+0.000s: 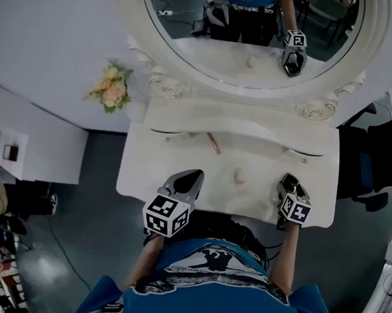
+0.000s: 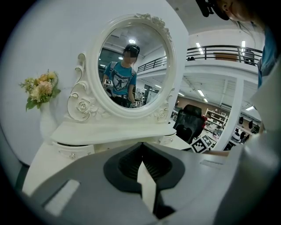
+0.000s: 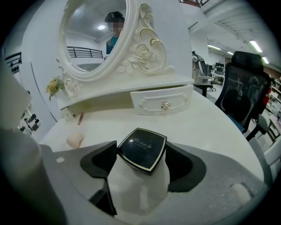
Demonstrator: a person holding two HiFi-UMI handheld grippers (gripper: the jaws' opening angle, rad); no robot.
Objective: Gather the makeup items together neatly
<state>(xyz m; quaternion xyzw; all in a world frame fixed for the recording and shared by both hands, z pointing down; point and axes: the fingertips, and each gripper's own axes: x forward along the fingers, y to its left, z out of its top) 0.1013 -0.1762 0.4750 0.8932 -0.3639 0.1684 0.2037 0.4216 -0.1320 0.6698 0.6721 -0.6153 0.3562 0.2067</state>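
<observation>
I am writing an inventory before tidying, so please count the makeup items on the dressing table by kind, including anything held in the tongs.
Black compact, in the tongs of the right gripper: 1
Beige sponge, on the tabletop: 1
Reddish pencil, under the shelf: 1
Total: 3

Cream-white on dressing table point(image 1: 148, 176) and mirror frame point(image 1: 167, 83). Glossy black, thin gold edge, on the compact point(image 3: 142, 149). Pale peach-pink on the sponge point(image 1: 240, 176); pinkish-red, perhaps, on the blurred pencil point(image 1: 213, 143) at its 11 o'clock. Peach, yellow and green on the flowers point(image 1: 110, 86) at the table's 10 o'clock. Grey bodies, black inner faces, black-and-white square markers on left gripper point(image 1: 189, 180) and right gripper point(image 1: 289, 186).
</observation>
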